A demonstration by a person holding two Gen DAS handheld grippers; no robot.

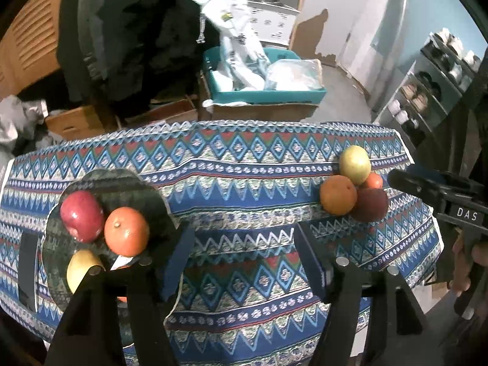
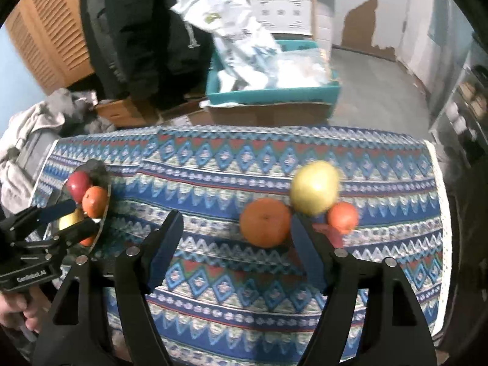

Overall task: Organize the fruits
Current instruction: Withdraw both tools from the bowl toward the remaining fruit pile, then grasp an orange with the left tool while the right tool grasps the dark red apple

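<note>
With both the left gripper (image 1: 244, 256) and right gripper (image 2: 235, 244) spread empty, the right should straddle the orange (image 2: 264, 222) at frame centre squarely (its neighbours probably touch it) before carrying it to the plate (image 1: 128, 183) at lower left.

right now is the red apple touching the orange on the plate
Touching. In the left wrist view the red apple and the orange press together on the dark plate, with no gap between them.

Cluttered home storeroom, cardboard boxes (image 1: 262, 111), shoe rack (image 1: 427, 91), peeling wall (image 2: 366, 24)
</note>
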